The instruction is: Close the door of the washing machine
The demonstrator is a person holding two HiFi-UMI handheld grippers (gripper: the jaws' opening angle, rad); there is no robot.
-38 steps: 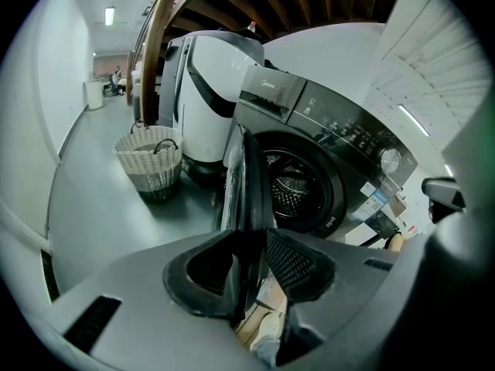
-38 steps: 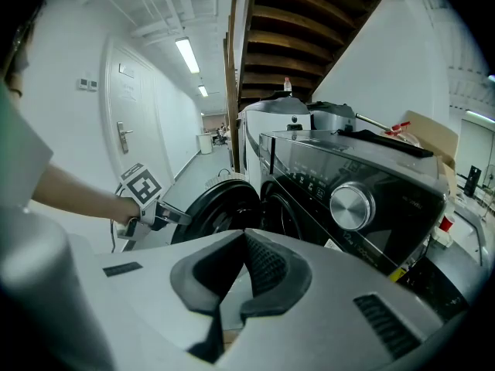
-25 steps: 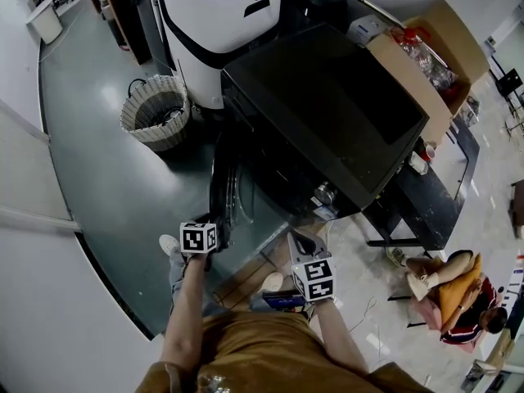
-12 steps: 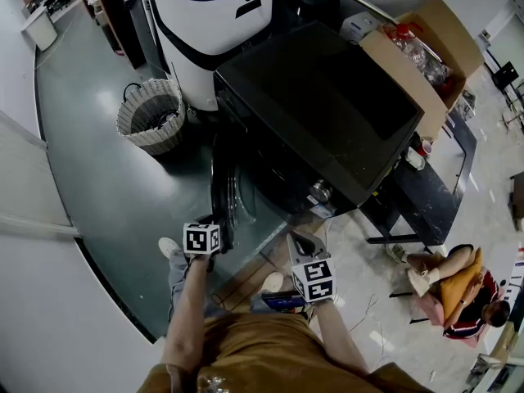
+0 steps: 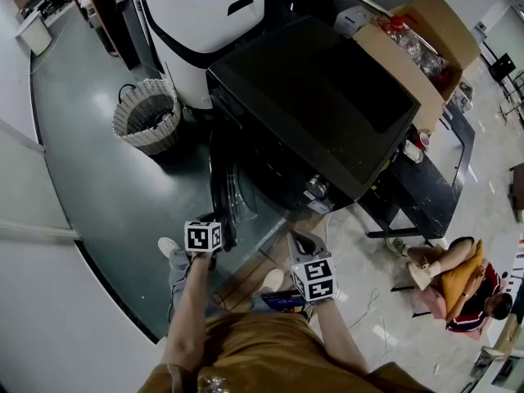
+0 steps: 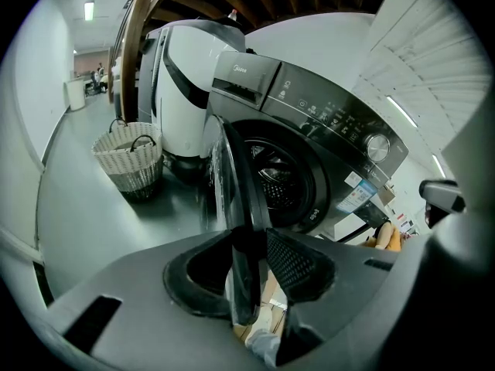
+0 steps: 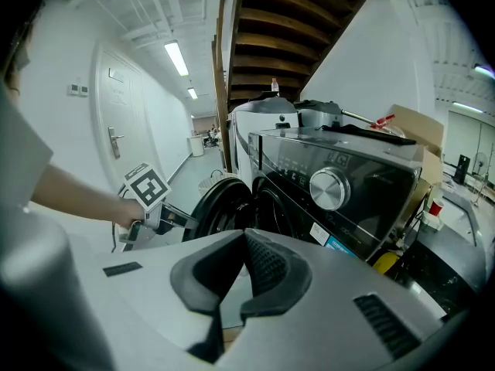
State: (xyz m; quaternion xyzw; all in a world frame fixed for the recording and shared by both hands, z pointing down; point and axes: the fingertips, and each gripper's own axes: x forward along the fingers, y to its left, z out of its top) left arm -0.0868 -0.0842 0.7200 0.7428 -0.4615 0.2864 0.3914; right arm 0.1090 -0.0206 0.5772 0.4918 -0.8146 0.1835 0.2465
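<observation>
A brown shirt [image 5: 246, 352]; the grey left gripper [image 6: 251, 246] and right gripper [image 7: 244, 242] bear black-and-white marker cubes [image 5: 202, 237].

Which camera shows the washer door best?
Right gripper view: the door shows its round frame, standing open. The left gripper view sees only its edge, held in the left claw; the head view shows a dark sliver from above.
</observation>
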